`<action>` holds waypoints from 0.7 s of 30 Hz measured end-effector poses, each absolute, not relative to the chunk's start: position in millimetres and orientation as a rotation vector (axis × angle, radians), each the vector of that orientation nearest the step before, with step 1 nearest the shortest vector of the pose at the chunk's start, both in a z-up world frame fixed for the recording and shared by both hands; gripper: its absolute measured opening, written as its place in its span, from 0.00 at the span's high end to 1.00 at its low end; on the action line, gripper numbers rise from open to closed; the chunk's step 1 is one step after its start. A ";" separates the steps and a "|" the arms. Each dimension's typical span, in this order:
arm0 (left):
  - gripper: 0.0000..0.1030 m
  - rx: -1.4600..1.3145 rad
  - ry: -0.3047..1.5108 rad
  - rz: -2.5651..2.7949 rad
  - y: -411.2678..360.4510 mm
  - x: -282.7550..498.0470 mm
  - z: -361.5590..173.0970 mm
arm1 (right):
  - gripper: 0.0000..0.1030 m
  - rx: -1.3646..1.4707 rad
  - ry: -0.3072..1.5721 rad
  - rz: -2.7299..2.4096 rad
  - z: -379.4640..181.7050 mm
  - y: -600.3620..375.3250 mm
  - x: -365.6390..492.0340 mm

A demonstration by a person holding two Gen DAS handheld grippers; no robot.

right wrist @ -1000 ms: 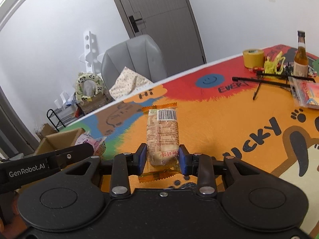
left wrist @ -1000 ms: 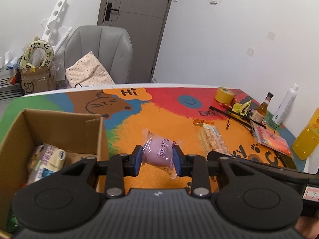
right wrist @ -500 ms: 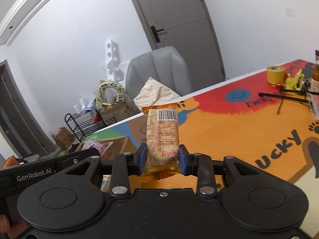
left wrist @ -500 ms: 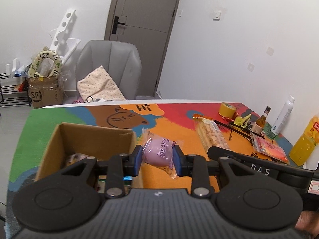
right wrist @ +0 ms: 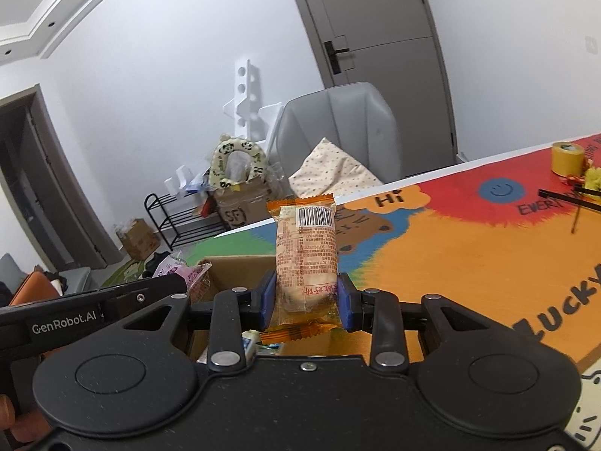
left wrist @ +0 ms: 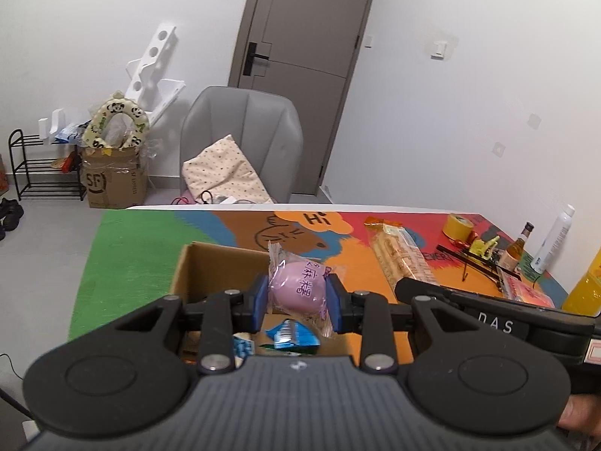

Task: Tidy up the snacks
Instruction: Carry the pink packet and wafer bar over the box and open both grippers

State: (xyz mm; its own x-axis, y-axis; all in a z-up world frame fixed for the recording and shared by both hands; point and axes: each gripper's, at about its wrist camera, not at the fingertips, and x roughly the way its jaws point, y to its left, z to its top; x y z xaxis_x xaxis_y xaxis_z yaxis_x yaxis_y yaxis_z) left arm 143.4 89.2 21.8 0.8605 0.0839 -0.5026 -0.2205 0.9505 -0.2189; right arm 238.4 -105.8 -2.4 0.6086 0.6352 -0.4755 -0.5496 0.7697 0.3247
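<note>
My left gripper [left wrist: 298,302] is shut on a pink mochi packet [left wrist: 298,289] and holds it over the open cardboard box [left wrist: 210,267]. A blue wrapper [left wrist: 293,334] lies inside the box beneath it. My right gripper [right wrist: 306,300] is shut on a long orange cracker packet [right wrist: 306,253], which stands upright between the blue pads above the same cardboard box [right wrist: 240,267]. In the left wrist view the cracker packet [left wrist: 400,255] hangs to the right of the box. In the right wrist view the mochi packet [right wrist: 184,272] shows at the left.
The colourful table mat [left wrist: 375,240] carries a yellow tape roll [left wrist: 458,225], a small brown bottle [left wrist: 516,250], a white spray bottle [left wrist: 554,240], an orange drink bottle [left wrist: 586,285] and a black stick tool [left wrist: 477,263] at the right. A grey chair [left wrist: 244,143] stands behind the table.
Both grippers have lifted and moved left with their packets, from over the orange mat to above the cardboard box. Grips are unchanged.
</note>
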 end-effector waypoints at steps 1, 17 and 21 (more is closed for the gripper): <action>0.69 -0.279 0.511 0.166 92.4 142.4 21.4 | 0.69 0.146 0.609 0.693 -2.0 -101.4 238.1; 0.69 -0.335 0.535 0.199 140.1 141.6 4.1 | 0.60 0.111 0.673 0.784 -8.4 -48.4 238.4; 0.69 -0.340 0.548 0.197 147.1 138.4 0.3 | 0.56 0.127 0.701 0.763 -15.5 -47.0 244.6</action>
